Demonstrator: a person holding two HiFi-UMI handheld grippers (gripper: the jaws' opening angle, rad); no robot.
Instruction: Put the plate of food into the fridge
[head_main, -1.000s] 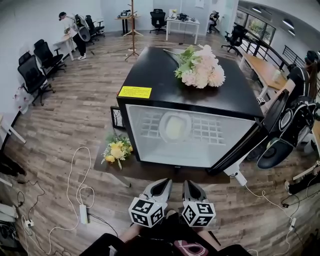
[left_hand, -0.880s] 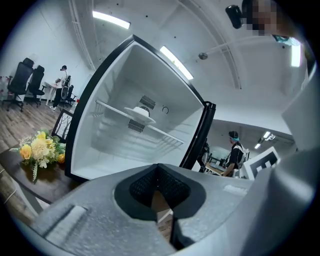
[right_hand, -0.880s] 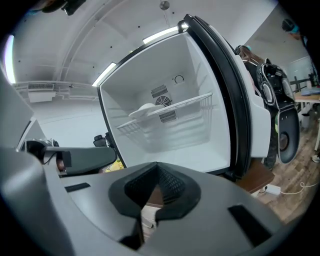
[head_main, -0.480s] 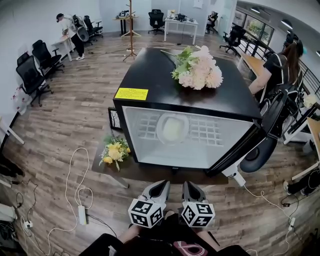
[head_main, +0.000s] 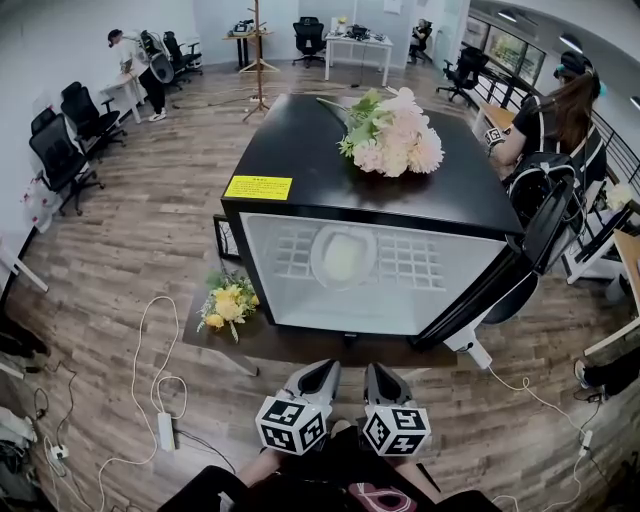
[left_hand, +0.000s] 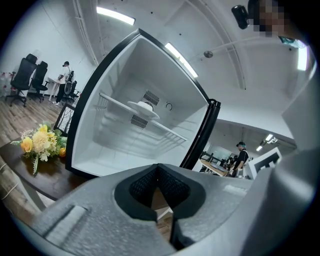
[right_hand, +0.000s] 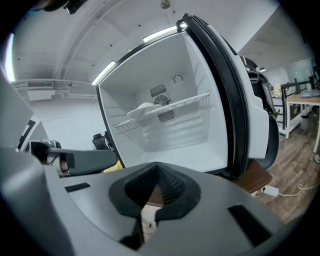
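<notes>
The black fridge (head_main: 380, 190) stands open in front of me, its door (head_main: 498, 286) swung out to the right. A white plate of food (head_main: 342, 256) rests on the wire shelf inside, also seen in the left gripper view (left_hand: 143, 107) and the right gripper view (right_hand: 142, 108). Both grippers hang side by side low in the head view, short of the fridge. The left gripper (head_main: 318, 376) is shut and empty, its jaws meeting at the tip (left_hand: 159, 176). The right gripper (head_main: 384, 378) is shut too, with nothing between its jaws (right_hand: 156, 176).
A pink bouquet (head_main: 395, 133) lies on the fridge top. The fridge sits on a low dark table (head_main: 300, 345) with a yellow bouquet (head_main: 230, 303) and a picture frame (head_main: 233, 238) at its left. Cables and a power strip (head_main: 166, 428) lie on the floor. A person (head_main: 555, 115) sits at the right.
The person at the right has leaned in toward the desk behind the fridge door. Both grippers stay where they were, shut.
</notes>
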